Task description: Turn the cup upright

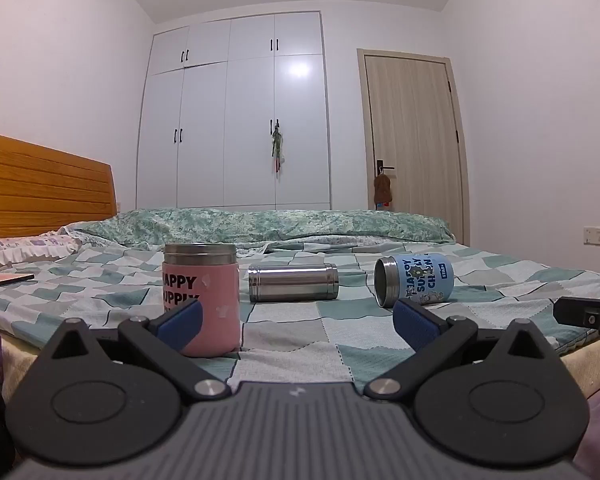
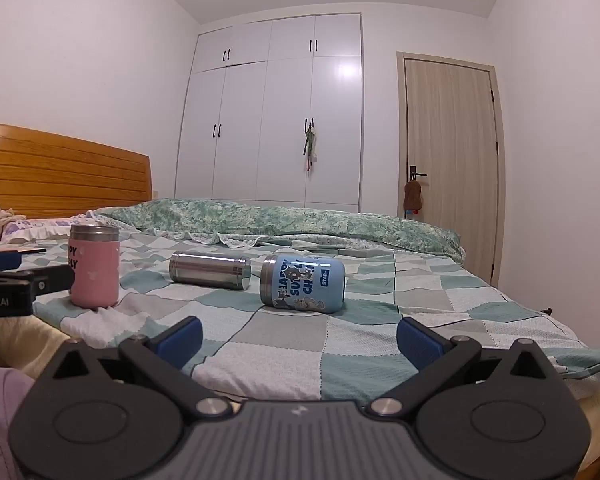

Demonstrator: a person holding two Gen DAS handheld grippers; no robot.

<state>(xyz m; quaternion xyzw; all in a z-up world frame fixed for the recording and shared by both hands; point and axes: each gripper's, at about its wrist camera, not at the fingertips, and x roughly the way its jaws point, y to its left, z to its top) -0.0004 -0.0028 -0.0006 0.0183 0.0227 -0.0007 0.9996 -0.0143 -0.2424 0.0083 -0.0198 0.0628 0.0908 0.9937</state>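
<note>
While both grippers sit back at the near edge of the bed, I read this as the approach step: nothing grasped, nothing flipped yet. Left gripper has its jaws spread wide and empty; right gripper the same, wide apart with only checked sheet between the blue pads. Two cups are down. The blue cup lies on its side near the middle of the bed, long axis roughly flat on the sheet and running left-right across my right view, steel mouth toward the left, closed base toward the right (in the left view the open mouth is angled partly at the camera). The steel cup lies just left of it, also on its side, axis left-right too; I can't tell which end is its mouth. Whether those two touch, I cannot say. The pink cup already stands upright, just beyond the left gripper's left finger. My judgement: blue cup is the nearer target for the right gripper. Next move calls for advancing over it, straddling the barrel across its width, closing, then rotating the mouth end up before setting down. Soft bedding may let it tip on release.
</note>
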